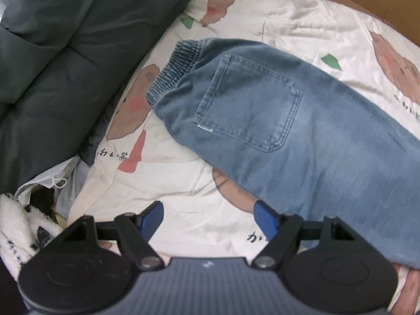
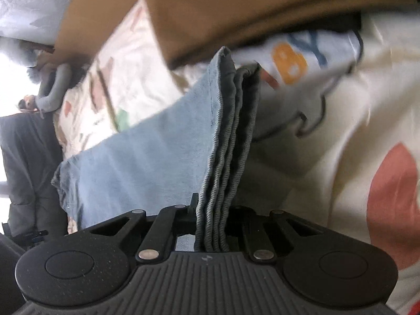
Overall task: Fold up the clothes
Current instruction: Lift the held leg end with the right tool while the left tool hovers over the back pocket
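the right gripper (image 2: 211,225) is closed on the jeans (image 2: 147,162) — several stacked layers of the denim edge stand upright between its jaws and rise away from the camera. to the left of this clamped edge the light blue cloth spreads out wide. behind it lies a white garment (image 2: 302,60) with orange and blue letters, and above that a brown cardboard box (image 2: 236,8) fills the top of the view. the cream bedsheet (image 2: 328,144) with reddish shapes is on the right.

the left gripper (image 1: 210,216) has its blue fingertips (image 1: 153,214) spread apart, with nothing between them; they hover over the bedsheet (image 1: 170,178), just beside the lower edge of the jeans (image 1: 288,120). in this view the jeans lie flat on the bed, back pocket (image 1: 252,102) up, the elastic waistband (image 1: 173,68) pointing to the upper left and the legs running off to the right. a dark grey quilt (image 1: 52,52) lies along the left side of the bed. a white fluffy cloth (image 1: 15,225) with black marks is at the lower left corner.
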Demonstrator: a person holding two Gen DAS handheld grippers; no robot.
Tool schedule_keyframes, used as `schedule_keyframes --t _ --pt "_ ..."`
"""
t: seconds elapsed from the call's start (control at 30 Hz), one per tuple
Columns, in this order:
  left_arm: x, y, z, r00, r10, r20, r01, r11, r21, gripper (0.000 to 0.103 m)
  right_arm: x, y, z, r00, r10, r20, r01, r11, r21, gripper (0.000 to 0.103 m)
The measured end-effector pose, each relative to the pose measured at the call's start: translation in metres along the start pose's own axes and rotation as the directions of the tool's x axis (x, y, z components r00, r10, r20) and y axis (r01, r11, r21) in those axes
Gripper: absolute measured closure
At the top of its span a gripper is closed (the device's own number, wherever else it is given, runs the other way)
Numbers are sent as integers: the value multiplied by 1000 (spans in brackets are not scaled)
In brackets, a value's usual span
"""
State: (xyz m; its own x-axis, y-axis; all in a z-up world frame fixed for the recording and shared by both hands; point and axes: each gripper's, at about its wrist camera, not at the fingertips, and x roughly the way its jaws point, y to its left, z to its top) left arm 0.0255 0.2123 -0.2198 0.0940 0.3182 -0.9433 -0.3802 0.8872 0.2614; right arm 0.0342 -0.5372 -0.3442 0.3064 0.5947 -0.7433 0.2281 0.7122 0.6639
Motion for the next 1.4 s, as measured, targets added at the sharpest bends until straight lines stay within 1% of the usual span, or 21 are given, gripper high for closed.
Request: schedule_keyframes --t 0.17,0.33,0.57,0.7,0.9,1.07,1.2,1.3,1.4 --pt "2 -3 2 1000 -20 4 20 1000 -11 25 -27 35 4 1000 0 27 2 998 -59 95" --pt "-2 -8 7 998 -60 18 60 998 4 25 -53 71 7 998 6 57 1 993 -118 95" --pt "-9 -17 14 994 -106 39 106 994 19 25 -90 101 15 996 29 81 -16 988 -156 95" --pt "-9 -23 20 989 -139 53 138 990 33 25 -108 120 20 995 40 95 -21 982 -189 95" --pt "-1 -36 29 979 -192 63 189 981 47 25 -141 152 33 992 28 123 4 967 -253 95" --pt "8 -54 36 965 -257 53 253 965 62 25 -173 178 49 984 10 176 46 950 -310 95" --pt "18 -71 41 950 -309 47 305 949 81 25 -195 193 64 978 -41 203 110 933 -343 95" --pt "29 -82 43 934 -355 32 350 931 105 25 -210 204 75 972 -86 220 162 920 -356 95" --pt "38 -93 44 915 -402 23 396 910 124 26 -225 215 87 961 -133 244 215 911 -351 95"
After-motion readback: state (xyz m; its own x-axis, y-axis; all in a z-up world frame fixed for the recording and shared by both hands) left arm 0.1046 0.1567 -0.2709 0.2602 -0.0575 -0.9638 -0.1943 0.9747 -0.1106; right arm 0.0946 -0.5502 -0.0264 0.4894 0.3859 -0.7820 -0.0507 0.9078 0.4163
